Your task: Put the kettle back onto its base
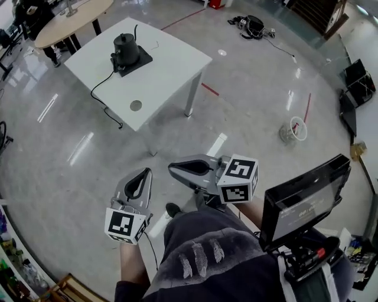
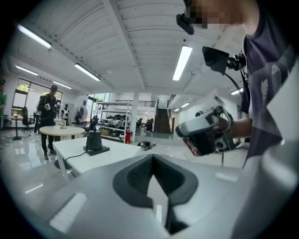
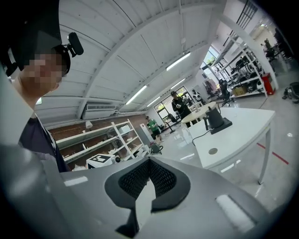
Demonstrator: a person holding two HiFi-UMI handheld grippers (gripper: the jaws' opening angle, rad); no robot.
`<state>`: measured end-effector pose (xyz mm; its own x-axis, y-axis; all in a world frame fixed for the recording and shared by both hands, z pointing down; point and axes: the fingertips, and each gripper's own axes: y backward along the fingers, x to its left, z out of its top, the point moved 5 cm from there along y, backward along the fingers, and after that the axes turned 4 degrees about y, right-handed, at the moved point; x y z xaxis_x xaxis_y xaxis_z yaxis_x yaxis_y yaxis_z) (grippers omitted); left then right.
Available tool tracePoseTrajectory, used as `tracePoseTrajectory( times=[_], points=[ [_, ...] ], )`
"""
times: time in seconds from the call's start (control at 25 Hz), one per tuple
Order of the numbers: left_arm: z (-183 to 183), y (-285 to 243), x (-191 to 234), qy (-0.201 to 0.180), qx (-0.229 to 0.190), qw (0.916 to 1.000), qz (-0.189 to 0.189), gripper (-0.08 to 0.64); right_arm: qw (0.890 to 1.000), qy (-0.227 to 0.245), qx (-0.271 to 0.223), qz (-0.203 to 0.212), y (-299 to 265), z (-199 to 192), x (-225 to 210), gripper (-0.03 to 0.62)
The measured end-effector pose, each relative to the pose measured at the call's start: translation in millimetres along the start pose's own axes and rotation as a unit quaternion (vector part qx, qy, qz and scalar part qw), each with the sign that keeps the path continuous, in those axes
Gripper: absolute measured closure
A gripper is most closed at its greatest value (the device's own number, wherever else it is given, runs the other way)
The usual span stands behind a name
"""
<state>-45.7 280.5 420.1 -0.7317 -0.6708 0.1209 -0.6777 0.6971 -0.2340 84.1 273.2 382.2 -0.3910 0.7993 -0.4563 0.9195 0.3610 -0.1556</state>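
Standing well apart from the white table (image 1: 171,71), a person holds the left gripper (image 1: 144,172) and the right gripper (image 1: 172,170) low in front of the body, above the shiny grey floor (image 1: 254,100). In the left gripper view the two jaws are together at their tips, and nothing is between them. In the right gripper view the jaws are also pressed together and hold nothing. In the head view the right gripper lies across the picture with its tips toward the left gripper, and its marker cube (image 1: 238,179) is turned up to the camera.

The black kettle (image 1: 125,50) stands on the far part of the table, and it sits on its black square base (image 1: 143,60). A thin spout rises from the kettle. A black cable (image 1: 100,94) runs from the base over the tabletop and hangs down at the table edge. A round cable hole (image 1: 136,105) is in the tabletop, near the corner closest to the person. Neither gripper is near the kettle.

Behind the white table there is a round wooden table (image 1: 71,17). In the left gripper view a second person (image 2: 46,112) stands beside that round table. A small screen (image 1: 304,200) is mounted at the chest of the person who holds the grippers.
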Motion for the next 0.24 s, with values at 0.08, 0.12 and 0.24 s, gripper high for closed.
tracePoseTrajectory(
  times=[0.08,0.12,0.24],
  points=[
    [5,-11,-14,-0.010,0.000,0.9998,-0.019,0.560,1.000,0.000,-0.012,-0.012,16,2,-5,0.592],
    [9,-16,-21,-0.015,0.000,0.9995,-0.026,0.560,1.000,0.000,-0.018,-0.016,24,3,-7,0.592],
    [21,-29,-41,-0.033,0.001,0.9986,-0.041,0.561,0.999,0.000,-0.036,-0.024,47,6,-12,0.592]
  ],
)
